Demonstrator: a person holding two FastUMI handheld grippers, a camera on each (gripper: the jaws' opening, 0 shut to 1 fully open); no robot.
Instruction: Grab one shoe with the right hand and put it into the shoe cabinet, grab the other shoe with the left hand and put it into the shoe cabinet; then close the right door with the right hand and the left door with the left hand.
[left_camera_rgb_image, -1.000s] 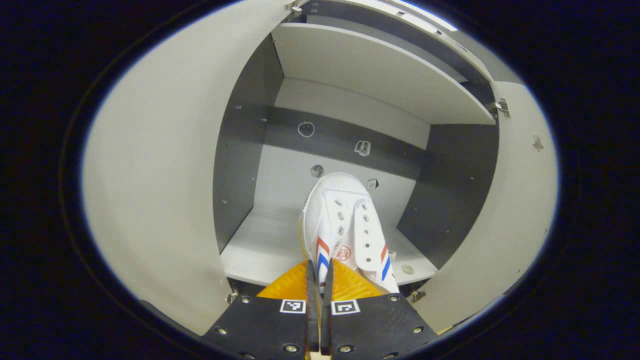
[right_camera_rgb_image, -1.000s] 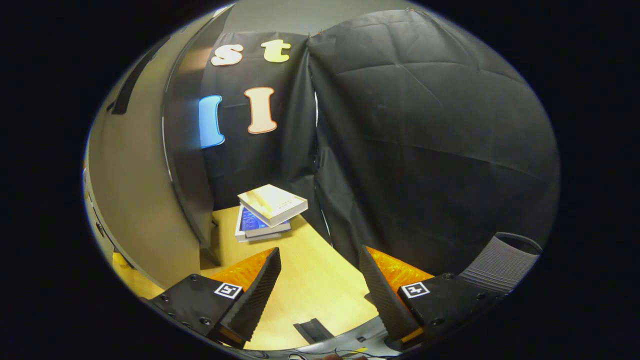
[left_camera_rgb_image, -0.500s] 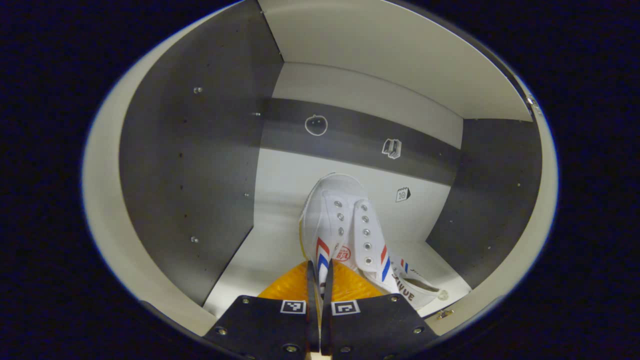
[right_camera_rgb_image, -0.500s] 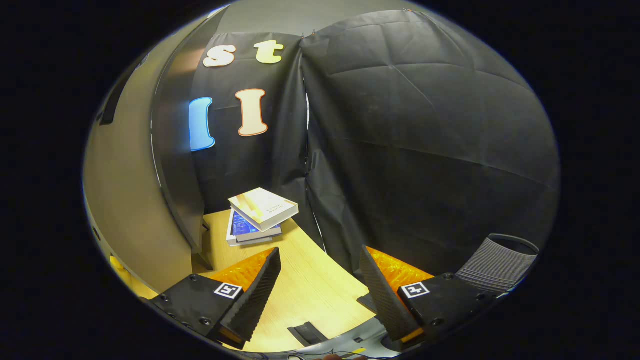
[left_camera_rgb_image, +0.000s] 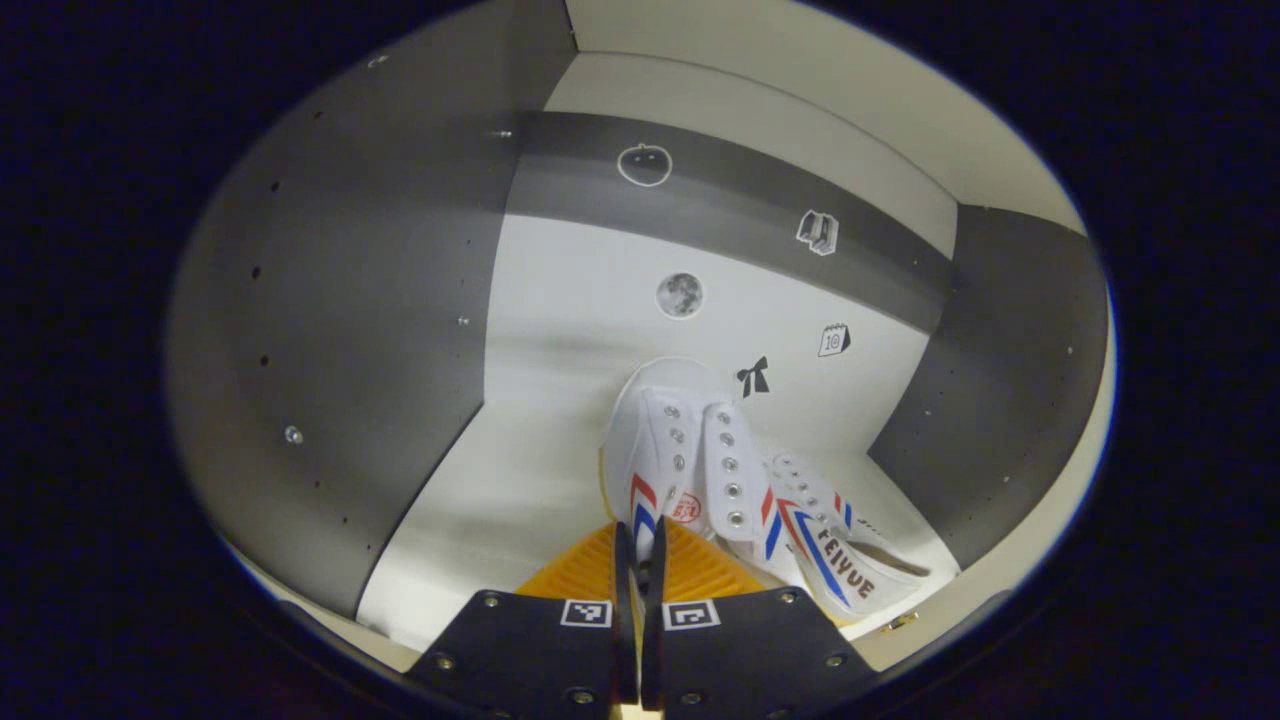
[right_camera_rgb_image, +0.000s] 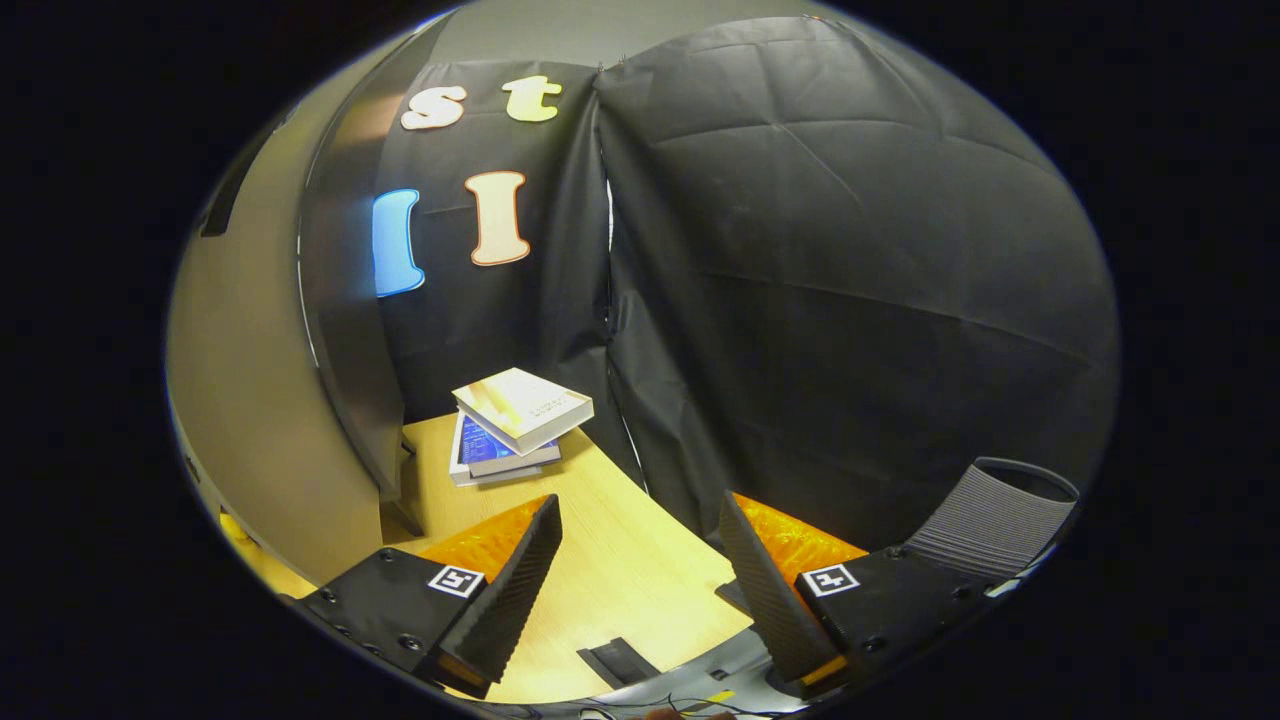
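White canvas shoe (left_camera_rgb_image: 672, 460) with red and blue stripes: inside the shoe cabinet (left_camera_rgb_image: 380, 300), toe toward the back panel, heel end pinched between the fingers of the left gripper (left_camera_rgb_image: 637, 545), which are pressed nearly together on the thin heel edge. Sole over the pale shelf floor; contact with that floor cannot be told. Just to the right of this shoe, touching or almost touching its side, the second shoe (left_camera_rgb_image: 835, 545), same white canvas and stripes, lying on the shelf and angled with its toe toward the first shoe and its heel toward the cabinet's front right corner. Beyond the held shoe's toe, on the back panel, small stickers: a black bow (left_camera_rgb_image: 752, 376) just past the toe, a grey moon disc (left_camera_rgb_image: 680, 295) above it, a calendar icon (left_camera_rgb_image: 833, 340) up and to the right. Higher, on the dark band across the panel, an outlined apple (left_camera_rgb_image: 644, 165) and a book icon (left_camera_rgb_image: 817, 232). Dark grey side walls left and right of the shoe, dotted with peg holes.

In the right gripper view, well away from the cabinet's inside: right gripper (right_camera_rgb_image: 640, 545) spread wide, nothing between the ribbed fingers, above a light wooden table (right_camera_rgb_image: 620, 570). Beyond the fingers, a stack of books (right_camera_rgb_image: 515, 420) on the table's far end, beside the cabinet's outer wall (right_camera_rgb_image: 270, 400). Grey ribbed bin (right_camera_rgb_image: 995, 515) at the right edge.
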